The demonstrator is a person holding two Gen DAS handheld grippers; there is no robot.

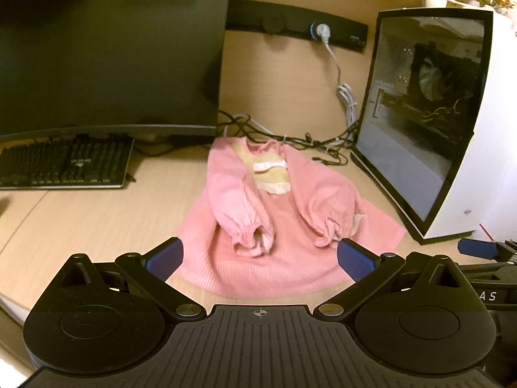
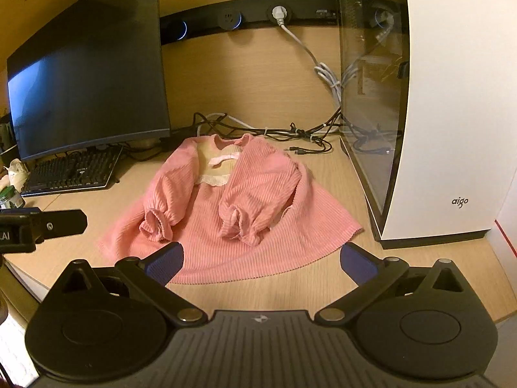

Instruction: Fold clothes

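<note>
My pink dress (image 1: 258,226) lies flat on the desk (image 1: 80,226) between monitor (image 1: 106,48) and computer case (image 1: 452,129), both sleeves crossed inward, hem toward me. Both my left gripper (image 1: 260,257) and right gripper (image 2: 261,258) hover spread and empty at the hem, long axis running away.

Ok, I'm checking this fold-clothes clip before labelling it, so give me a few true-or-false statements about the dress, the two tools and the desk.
1. Both sleeves of the pink dress are folded in over its front. True.
2. The left tool is shut on the hem. False: it is open and holds nothing.
3. The right tool is open. True.
4. The dress lies on the keyboard. False: it lies on the desk, between the keyboard and the white computer case.
5. The monitor shows a bright picture. False: its screen is dark.
</note>
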